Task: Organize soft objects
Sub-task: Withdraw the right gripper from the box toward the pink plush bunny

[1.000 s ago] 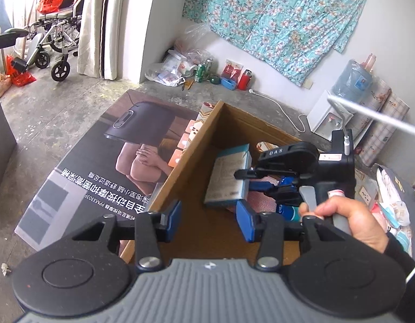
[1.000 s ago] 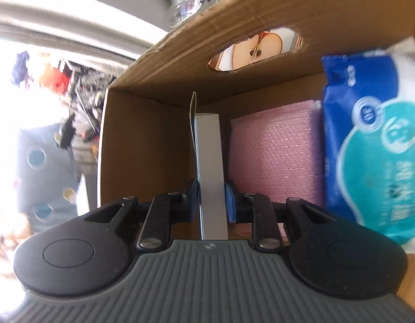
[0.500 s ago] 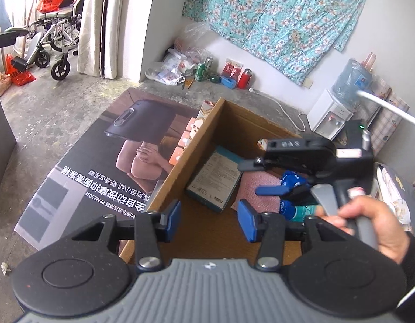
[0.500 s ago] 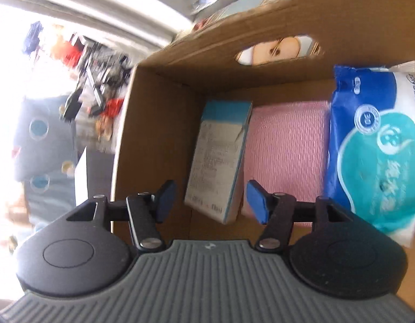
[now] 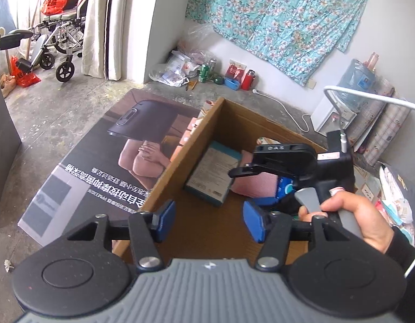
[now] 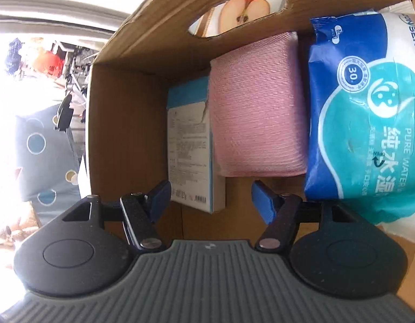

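Note:
An open cardboard box (image 5: pixel 177 161) (image 6: pixel 118 140) holds a flat light-blue carton (image 5: pixel 213 172) (image 6: pixel 191 150), a pink textured pad (image 5: pixel 254 184) (image 6: pixel 256 107) and a blue wet-wipes pack (image 6: pixel 369 123), side by side. My right gripper (image 6: pixel 210 197) is open and empty just above the carton's near end; it also shows in the left wrist view (image 5: pixel 258 188). My left gripper (image 5: pixel 208 219) is open and empty over the box's near edge.
The box stands on a large printed poster (image 5: pixel 105 161) on a concrete floor. A wheelchair (image 5: pixel 56 51) is far left. Bags and cans (image 5: pixel 196 67) line the wall. A water dispenser (image 5: pixel 339 107) and clutter lie right.
My right gripper opened and let go of the carton, which now lies flat beside the pink pad. The gripper drew back a little. The left gripper stayed put.

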Demonstrator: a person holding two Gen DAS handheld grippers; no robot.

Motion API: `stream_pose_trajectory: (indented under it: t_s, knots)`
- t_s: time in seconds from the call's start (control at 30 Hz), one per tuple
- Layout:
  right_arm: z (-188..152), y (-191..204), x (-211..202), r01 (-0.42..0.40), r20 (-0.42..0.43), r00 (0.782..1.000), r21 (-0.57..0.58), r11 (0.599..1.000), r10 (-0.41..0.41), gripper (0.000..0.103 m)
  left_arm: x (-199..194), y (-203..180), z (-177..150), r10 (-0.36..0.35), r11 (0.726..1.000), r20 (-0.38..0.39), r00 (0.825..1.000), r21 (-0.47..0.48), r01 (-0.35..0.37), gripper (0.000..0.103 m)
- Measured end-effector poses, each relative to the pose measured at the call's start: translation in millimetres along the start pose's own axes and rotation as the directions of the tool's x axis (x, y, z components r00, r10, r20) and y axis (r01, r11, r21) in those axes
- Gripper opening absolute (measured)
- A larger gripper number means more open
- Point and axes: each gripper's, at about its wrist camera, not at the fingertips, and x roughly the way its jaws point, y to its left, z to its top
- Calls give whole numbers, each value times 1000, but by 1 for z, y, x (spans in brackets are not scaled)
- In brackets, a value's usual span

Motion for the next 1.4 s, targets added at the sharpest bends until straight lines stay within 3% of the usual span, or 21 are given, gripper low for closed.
stream_pose_trajectory:
  t_s: [0.17, 0.37, 0.53, 0.73, 0.87, 1.03, 1.17, 1.4]
  knots:
    - [-18, 6, -45, -87, 6, 996, -84, 993, 88, 69, -19, -16, -9, -9, 999, 44, 999, 34, 8, 68]
    - [-60, -2, -162, -129, 120, 979, -268, 955, 167, 79, -42, -47, -27, -61, 994, 86, 994, 93, 53, 78]
    - [-101, -43, -260, -28, 276, 952, -341, 940, 129, 80, -49, -87, -52, -156, 978, 84, 984, 149, 143, 82]
    - [-150, -129, -352, 139, 486, 874, -270, 953, 11, 81, -39, -152, -84, -265, 936, 36, 963, 251, 248, 82]
    - [-186, -196, -376, 203, 569, 819, -170, 964, -72, 81, -31, -194, -108, -328, 897, 7, 945, 316, 309, 83]
    - [-219, -257, -374, 231, 599, 786, -58, 971, -151, 81, -15, -238, -135, -388, 847, -34, 921, 382, 371, 83]
    - [-230, -274, -363, 256, 615, 767, -36, 966, -180, 81, 4, -270, -152, -404, 815, -81, 911, 420, 399, 82]
    - [-201, -279, -390, 240, 645, 747, -30, 970, -164, 81, 29, -326, -165, -438, 744, -106, 893, 515, 426, 79]
